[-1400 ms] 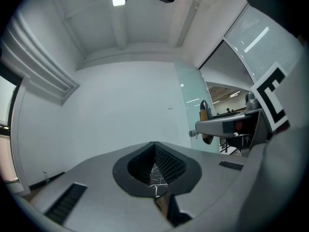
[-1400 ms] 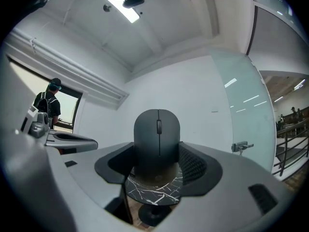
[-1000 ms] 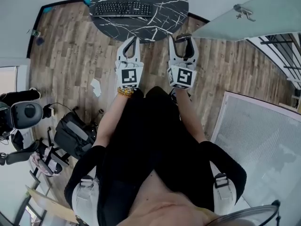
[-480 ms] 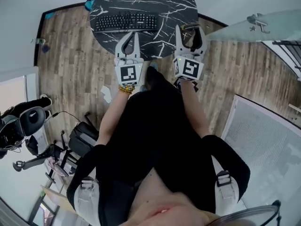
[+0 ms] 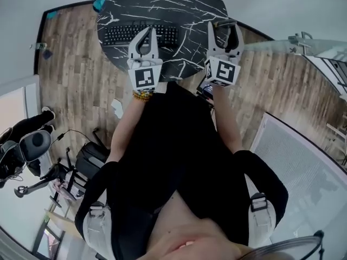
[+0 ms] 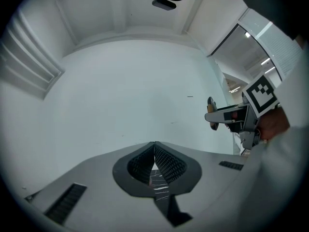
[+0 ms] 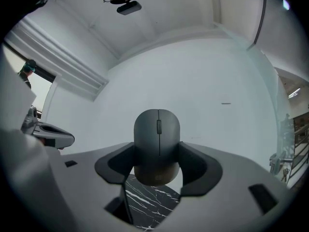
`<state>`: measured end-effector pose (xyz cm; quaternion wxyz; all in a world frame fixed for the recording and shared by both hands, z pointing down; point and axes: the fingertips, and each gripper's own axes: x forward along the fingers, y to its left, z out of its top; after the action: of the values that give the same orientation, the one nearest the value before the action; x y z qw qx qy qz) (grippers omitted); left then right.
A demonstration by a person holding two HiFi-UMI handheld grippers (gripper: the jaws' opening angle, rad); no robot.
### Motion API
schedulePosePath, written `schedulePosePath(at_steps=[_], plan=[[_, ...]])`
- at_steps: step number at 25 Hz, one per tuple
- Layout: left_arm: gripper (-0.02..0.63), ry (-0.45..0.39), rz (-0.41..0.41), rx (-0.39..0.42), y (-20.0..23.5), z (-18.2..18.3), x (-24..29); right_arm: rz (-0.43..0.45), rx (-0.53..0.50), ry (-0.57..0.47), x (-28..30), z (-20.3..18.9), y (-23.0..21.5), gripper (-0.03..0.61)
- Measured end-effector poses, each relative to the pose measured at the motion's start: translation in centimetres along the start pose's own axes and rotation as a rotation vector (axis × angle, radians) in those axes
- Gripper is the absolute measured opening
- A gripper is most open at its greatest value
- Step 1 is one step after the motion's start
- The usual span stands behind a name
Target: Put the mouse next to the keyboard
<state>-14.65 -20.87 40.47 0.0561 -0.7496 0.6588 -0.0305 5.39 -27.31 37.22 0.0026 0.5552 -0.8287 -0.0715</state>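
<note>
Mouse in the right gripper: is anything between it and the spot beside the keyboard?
Nothing visible blocks the mouse. The table right of the keyboard is bare; the left gripper hovers over the keyboard, off that spot.

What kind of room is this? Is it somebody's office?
Probably an office or workroom. A keyboard lies on a round black marble table, a desk chair sits at the left on the wood floor, and the right claw holds a computer mouse.

No legible text, labels or numbers.
</note>
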Motion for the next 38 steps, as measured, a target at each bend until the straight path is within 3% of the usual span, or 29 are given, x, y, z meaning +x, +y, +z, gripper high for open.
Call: schedulePosePath(at_steps=[3,11,27,38], plan=[[0.014,0.018,-0.005,-0.042,1.1,-1.3,2.1,0.007,-0.027,0.031,1.9,-1.2,-0.4,0.276],[0.014,0.062,-0.056,-0.028,2.5,-2.8,5.3,-0.002,-0.029,0.142,5.2,-4.8,-1.2,0.276],[0.014,0.102,-0.093,0.006,0.9,-4.8,6.0,0.043,0.029,0.337,7.1,-13.2,-1.4,0.276],[0.014,0.120,-0.087,-0.018,0.9,-5.4,5.9,0.093,0.104,0.480,7.2,-20.2,-0.6,0.276]])
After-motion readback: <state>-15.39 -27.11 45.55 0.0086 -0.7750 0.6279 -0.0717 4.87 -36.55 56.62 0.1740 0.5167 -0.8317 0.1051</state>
